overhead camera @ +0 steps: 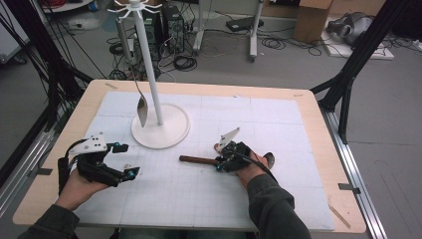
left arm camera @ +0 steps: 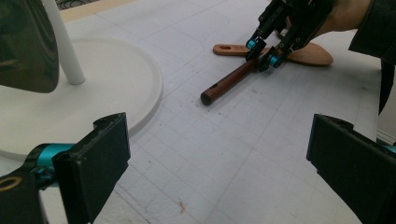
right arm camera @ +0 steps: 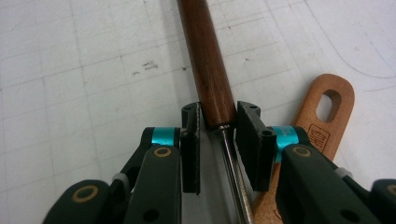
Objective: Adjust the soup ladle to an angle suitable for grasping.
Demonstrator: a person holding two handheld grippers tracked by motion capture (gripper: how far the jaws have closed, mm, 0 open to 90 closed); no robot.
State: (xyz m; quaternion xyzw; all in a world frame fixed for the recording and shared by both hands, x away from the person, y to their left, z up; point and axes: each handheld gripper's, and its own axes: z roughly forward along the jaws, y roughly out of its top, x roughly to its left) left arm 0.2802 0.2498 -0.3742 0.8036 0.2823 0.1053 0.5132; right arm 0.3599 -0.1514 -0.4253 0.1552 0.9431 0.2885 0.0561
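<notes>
A utensil with a dark wooden handle lies on the white mat, its thin metal shaft running back under my right hand. My right gripper is shut on the handle's end where the shaft begins, with both pads against the wood. A light wooden spatula lies beside it, partly beneath that gripper. My left gripper hovers at the mat's left side, open and with nothing between its jaws, pointed toward the utensil.
A white hanging rack stands at the back left on a round base, with a tall pole. A metal spoon hangs from it, its bowl just above the base. Cables and stands lie on the floor beyond the table.
</notes>
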